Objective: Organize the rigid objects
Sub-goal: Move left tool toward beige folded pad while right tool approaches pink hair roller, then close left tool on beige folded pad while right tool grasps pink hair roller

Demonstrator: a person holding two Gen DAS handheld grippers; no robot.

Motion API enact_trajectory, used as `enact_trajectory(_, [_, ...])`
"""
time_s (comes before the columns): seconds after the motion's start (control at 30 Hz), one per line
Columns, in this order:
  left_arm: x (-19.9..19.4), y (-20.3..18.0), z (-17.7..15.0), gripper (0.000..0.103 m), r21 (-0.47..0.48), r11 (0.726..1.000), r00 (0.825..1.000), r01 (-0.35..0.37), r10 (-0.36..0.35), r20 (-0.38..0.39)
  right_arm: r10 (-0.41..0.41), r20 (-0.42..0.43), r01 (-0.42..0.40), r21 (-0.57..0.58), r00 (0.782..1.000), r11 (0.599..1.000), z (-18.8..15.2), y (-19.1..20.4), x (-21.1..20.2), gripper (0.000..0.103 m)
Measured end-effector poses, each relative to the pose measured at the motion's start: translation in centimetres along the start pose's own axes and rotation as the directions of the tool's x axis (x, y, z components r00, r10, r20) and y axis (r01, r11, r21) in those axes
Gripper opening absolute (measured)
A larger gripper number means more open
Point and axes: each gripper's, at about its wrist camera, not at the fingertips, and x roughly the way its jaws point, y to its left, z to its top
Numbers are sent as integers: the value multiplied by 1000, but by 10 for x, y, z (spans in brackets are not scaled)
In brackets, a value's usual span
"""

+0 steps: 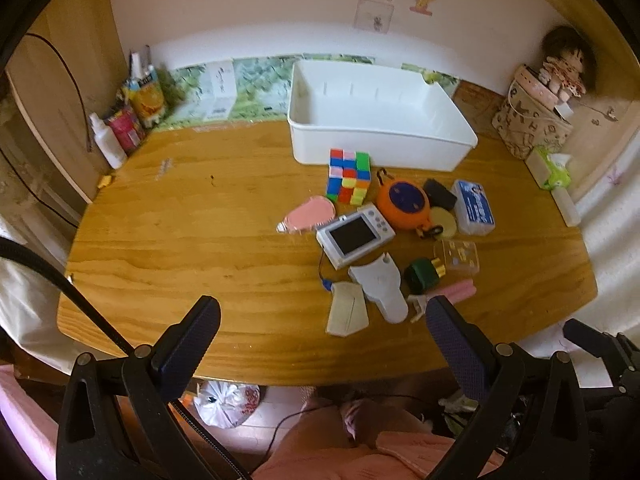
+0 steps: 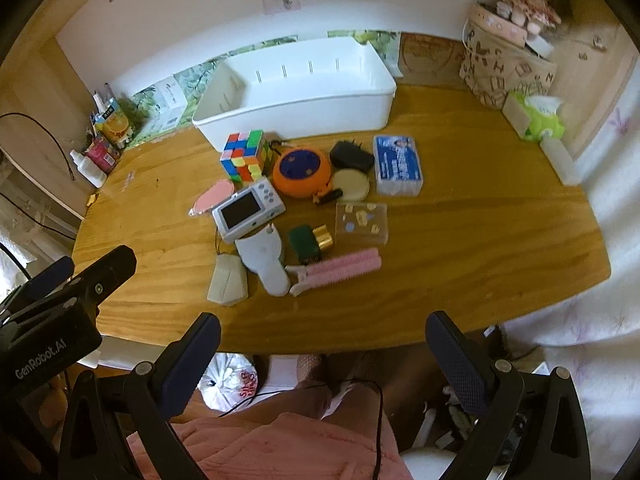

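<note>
Holding my left gripper (image 1: 322, 338) over the tabletop's (image 1: 180, 224) near edge, I am keeping its fingers wide apart and gripping nothing. A white bin (image 1: 376, 120) is sitting at the far edge, with the cube (image 1: 349, 176), camera (image 1: 354, 234) and other small things clustered just before it. Turning to the right wrist view, my right gripper (image 2: 322, 354) is also hanging spread and bare over the near edge, facing the same bin (image 2: 296, 88) and cube (image 2: 246, 155).
</note>
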Motion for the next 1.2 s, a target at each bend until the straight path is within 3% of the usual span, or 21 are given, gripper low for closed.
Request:
enact_trajectory(0.33, [22, 19, -6, 102, 4, 999, 994, 53, -53, -97, 55, -73, -47, 112, 996, 993, -11, 3, 17, 100])
enact_trajectory(0.63, [47, 10, -5, 102, 21, 995, 971, 97, -90, -220, 161, -131, -123, 259, 978, 958, -2, -24, 39, 100])
enact_trajectory(0.93, [84, -10, 3, 102, 23, 996, 928, 88, -74, -365, 275, -254, -148, 427, 927, 892, 18, -60, 89, 96])
enact_trajectory(1.2, [123, -21, 9, 99, -30, 998, 867, 48, -56, -496, 331, -371, -96, 529, 867, 843, 30, -77, 139, 90])
